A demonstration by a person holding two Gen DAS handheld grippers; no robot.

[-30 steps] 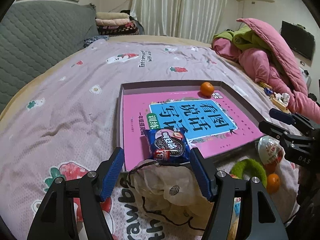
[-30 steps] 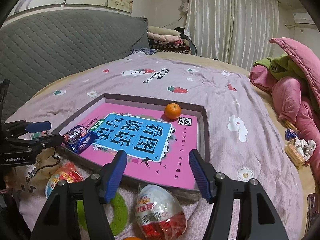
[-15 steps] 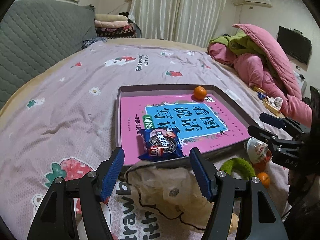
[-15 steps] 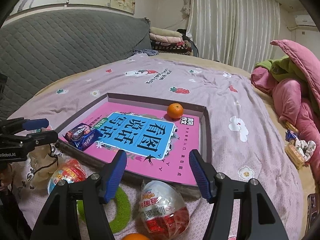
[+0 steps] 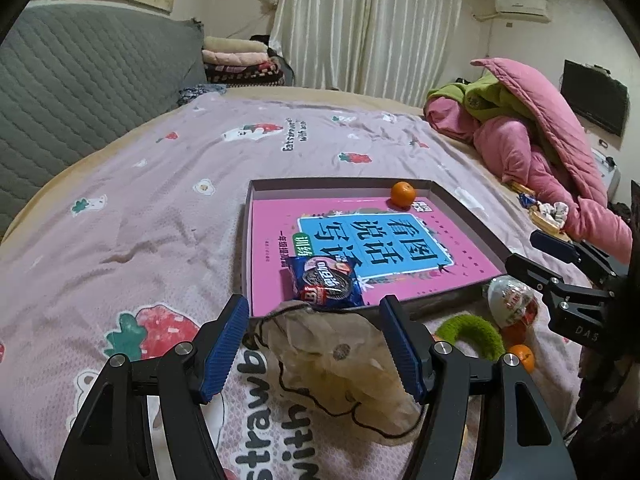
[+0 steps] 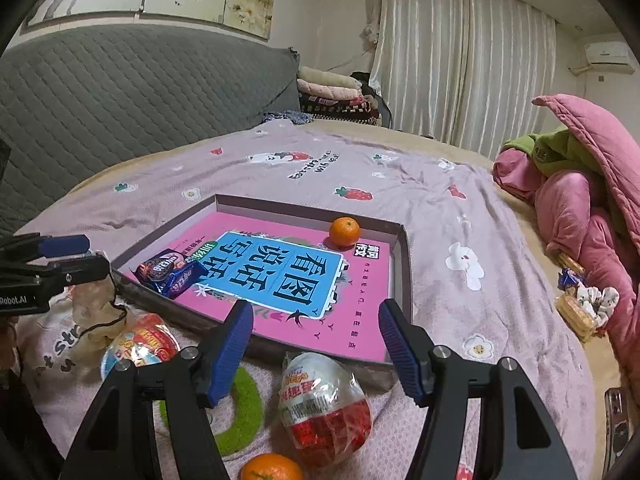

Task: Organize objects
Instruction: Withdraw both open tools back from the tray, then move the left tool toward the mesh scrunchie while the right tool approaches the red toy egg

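My left gripper [image 5: 314, 340] hangs with its jaws spread wide and nothing between them, over a crumpled beige drawstring pouch [image 5: 340, 364] on the bed [image 5: 120, 220]; the right-hand blade hides part of the pouch. Just past it sits the shallow box [image 5: 245, 240], a pink book [image 5: 340, 236] lying flat inside. A blue cookie packet [image 5: 326, 282] rests on the book's near corner, and a tangerine [image 5: 402, 193] sits at the far wall.

My right gripper [image 6: 316, 340] also holds its jaws wide apart and empty, above a wrapped toy egg [image 6: 326, 398] just outside the box's near wall. A green ring [image 6: 240, 408] lies beside the egg, half covered by my left blade. A second tangerine [image 6: 271, 467] is cut off at the bottom edge. Another wrapped egg [image 6: 140, 346] lies to the left, its label too crinkled to read.
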